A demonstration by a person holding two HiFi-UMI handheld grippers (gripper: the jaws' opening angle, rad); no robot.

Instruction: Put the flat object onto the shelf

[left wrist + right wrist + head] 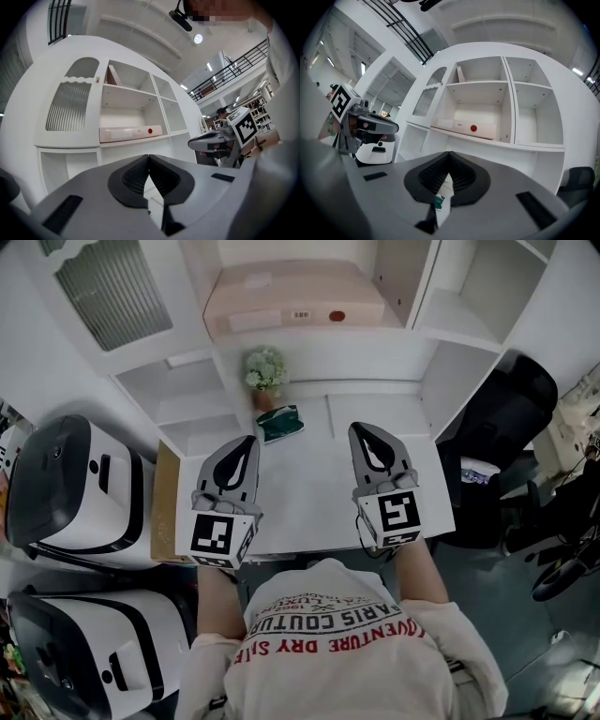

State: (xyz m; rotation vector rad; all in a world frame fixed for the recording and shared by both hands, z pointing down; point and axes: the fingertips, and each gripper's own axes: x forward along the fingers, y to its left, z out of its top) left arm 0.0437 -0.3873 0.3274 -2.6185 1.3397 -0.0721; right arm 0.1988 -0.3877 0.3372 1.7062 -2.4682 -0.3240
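Shelving of a white cabinet (178,390) stands at the back of the white surface (309,493). The flat box (295,298), pale with a round red sticker and a barcode label, lies flat on a shelf in the wide middle compartment and fills most of its width. Neither tool touches it. To the left of that compartment is a door with ribbed glass (70,105).

The left hand-held gripper (251,440) hovers over the left part of the surface. Its jaws are pressed together at the tips with nothing between them. The right hand-held gripper (359,427) hovers over the right part, level with the left one and well apart from it. Its jaws are closed tip to tip too and are likewise empty.

Between the two tools and further back, a green packet (280,424) lies on the surface. Just behind it stands a small pot of white flowers (265,371). Two white-and-black machines (75,493) sit to the left of the surface, and a black chair (516,399) stands to its right.
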